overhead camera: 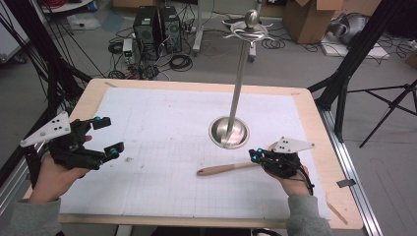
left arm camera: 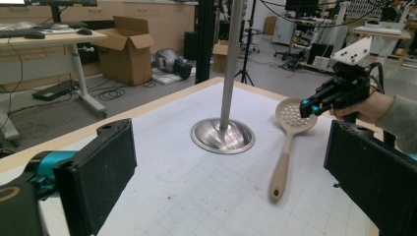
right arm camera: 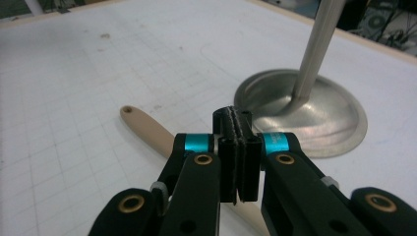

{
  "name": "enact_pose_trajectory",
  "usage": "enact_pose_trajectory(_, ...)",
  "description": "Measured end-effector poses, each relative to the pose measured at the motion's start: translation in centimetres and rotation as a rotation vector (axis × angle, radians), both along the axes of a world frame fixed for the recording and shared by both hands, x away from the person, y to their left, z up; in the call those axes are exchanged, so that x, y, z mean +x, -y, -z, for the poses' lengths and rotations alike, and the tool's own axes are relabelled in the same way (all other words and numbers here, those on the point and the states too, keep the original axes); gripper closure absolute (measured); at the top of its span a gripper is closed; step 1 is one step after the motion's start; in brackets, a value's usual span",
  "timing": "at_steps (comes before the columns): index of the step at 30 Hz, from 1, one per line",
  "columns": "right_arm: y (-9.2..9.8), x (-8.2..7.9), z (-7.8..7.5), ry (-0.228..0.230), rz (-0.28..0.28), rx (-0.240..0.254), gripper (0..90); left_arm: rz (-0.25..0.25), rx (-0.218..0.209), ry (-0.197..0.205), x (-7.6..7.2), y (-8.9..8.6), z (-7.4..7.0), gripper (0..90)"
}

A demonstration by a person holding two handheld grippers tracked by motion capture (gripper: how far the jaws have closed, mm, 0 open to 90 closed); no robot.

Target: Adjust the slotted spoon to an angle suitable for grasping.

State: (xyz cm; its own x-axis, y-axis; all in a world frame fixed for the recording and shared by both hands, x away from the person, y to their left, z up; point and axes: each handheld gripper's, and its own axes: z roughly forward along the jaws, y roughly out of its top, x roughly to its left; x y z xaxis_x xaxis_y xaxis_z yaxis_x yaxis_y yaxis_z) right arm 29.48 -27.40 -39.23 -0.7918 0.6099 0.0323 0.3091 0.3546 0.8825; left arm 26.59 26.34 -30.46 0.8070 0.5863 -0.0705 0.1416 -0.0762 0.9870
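Right hand-held gripper (overhead camera: 253,156): I hold it low over the right near part of the bench; its jaws are pressed together, pad against pad, and nothing sits between them. It is just above the spoon, close to where the handle meets the bowl; I cannot tell if it touches.
Left hand-held gripper (overhead camera: 109,137): I hold it over the left side of the bench, jaws wide apart, nothing between them, well apart from the spoon.
Slotted spoon (left arm camera: 286,147): beige, with a round perforated bowl; it lies flat on the white mat. The handle end with the small hole points left and near, the bowl lies to the right under my right hand-held gripper.
Metal stand (overhead camera: 229,132): a round shiny base with a tall thin pole, upright, just beyond the spoon, near the middle of the bench; hooks at the top.
Bench (overhead camera: 314,118): wooden edge, covered with a white gridded mat (overhead camera: 162,147).
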Motion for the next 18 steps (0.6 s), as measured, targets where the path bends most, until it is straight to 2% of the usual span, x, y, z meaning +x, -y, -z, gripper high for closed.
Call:
enact_pose_trajectory(6,-0.4,0.6,1.0,-0.048,0.016,-0.022,89.7,-0.004,0.001,-0.005,-0.1,-0.2,0.1,6.0)
enact_pose_trajectory(7,-0.5,0.8,1.3,-0.059,0.014,-0.038,89.7,-0.005,0.004,-0.004,-0.1,-0.2,0.1,6.0)
enact_pose_trajectory(18,-0.4,1.8,2.4,-0.09,0.042,-0.084,89.9,-0.009,0.009,-0.012,-0.4,-0.4,0.4,6.0)
